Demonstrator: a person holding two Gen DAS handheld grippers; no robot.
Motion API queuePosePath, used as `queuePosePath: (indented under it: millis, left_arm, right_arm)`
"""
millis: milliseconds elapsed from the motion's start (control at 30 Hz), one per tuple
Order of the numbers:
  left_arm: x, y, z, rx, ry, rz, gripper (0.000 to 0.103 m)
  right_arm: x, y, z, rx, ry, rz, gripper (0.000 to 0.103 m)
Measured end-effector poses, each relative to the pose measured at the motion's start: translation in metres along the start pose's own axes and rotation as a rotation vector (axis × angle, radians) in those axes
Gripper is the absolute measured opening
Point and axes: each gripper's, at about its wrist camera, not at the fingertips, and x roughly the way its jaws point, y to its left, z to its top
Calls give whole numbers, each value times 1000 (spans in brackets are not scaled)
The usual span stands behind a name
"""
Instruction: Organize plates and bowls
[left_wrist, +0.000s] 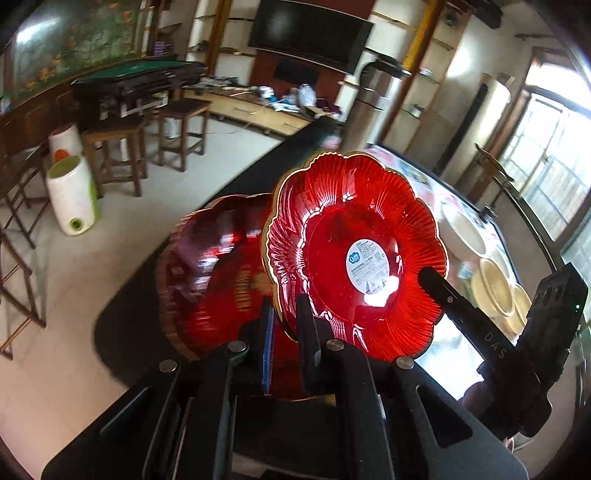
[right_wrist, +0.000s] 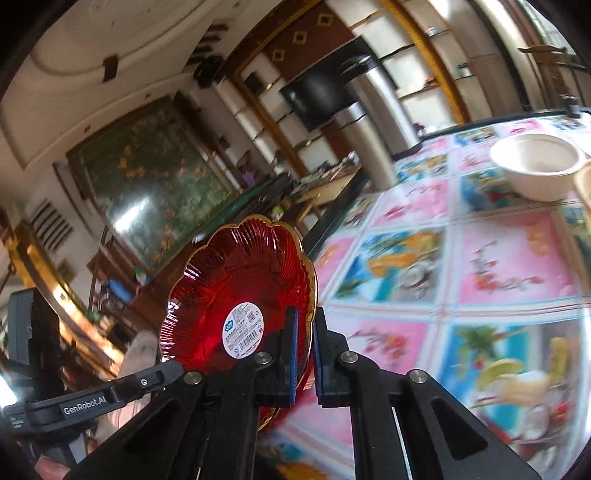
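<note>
Plates were mid-transfer. Left wrist view: the left gripper (left_wrist: 284, 317) pinched the near rim of a red plate (left_wrist: 354, 254), tilted up, a second, blurred red plate (left_wrist: 214, 273) just left, perhaps the right gripper's; bowls (left_wrist: 491, 288) sat far right. Right wrist view: the right gripper (right_wrist: 303, 347) clamped its own red plate's (right_wrist: 236, 295) rim above the tablecloth (right_wrist: 498, 266). Stacking them came next, needing aligned rims.

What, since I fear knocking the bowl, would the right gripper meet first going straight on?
Nothing close, apparently: past the plate it grips, the right gripper points over the table edge. The bowl sits well right of that line; depth is unclear.
</note>
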Motion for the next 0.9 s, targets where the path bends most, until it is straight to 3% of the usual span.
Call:
queuePosePath:
  millis: [300,633,800,900]
  left_arm:
    - [20,34,-2,-61,10,61,9]
    - [28,31,-4,19,5,144,10]
    - [21,28,-1,71,-52,198,10]
    - [19,37,0,52,-60,191,10]
  right_arm:
    - [53,31,-18,-52,130,-64,8]
    - [72,36,-25,-109,175,-146,11]
    - [74,42,-26,-158,165,-201,9]
    - [73,45,-26,-167,162,-214,9]
